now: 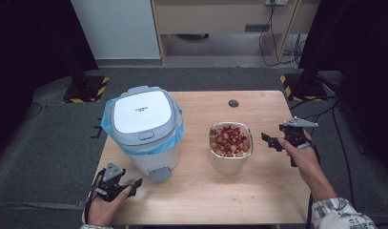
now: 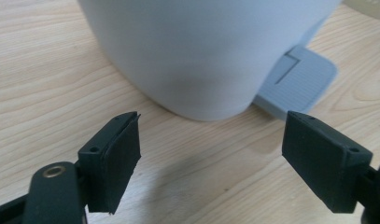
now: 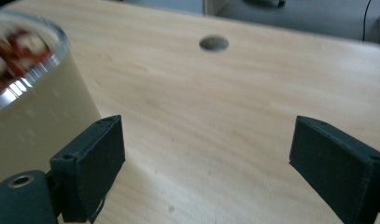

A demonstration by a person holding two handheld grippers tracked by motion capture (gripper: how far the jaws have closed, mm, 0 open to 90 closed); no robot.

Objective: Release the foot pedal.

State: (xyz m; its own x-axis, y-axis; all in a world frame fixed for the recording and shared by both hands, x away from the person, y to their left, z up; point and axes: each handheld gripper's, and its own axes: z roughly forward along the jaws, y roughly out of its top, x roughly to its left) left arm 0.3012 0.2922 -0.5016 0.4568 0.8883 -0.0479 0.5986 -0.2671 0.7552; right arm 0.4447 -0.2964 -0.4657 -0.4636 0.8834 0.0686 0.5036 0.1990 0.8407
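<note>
Left tongs (image 1: pixel 134 183) we hold wide apart, nothing between the jaws, low on the worktop (image 1: pixel 201 191) just beside the grey pedal (image 2: pixel 297 81) of the pedal bin (image 1: pixel 143 129), lid down. Right tongs (image 1: pixel 270 140) also gape empty, near the right wall of the metal container (image 1: pixel 230 160) of red and white scraps (image 1: pixel 229 139), not touching it. Approach step, we judge: nothing pressed or gripped yet. Next: left tongs press the pedal to lift the lid; right tongs close on the container's rim or wall, squarely, so it doesn't tip.
</note>
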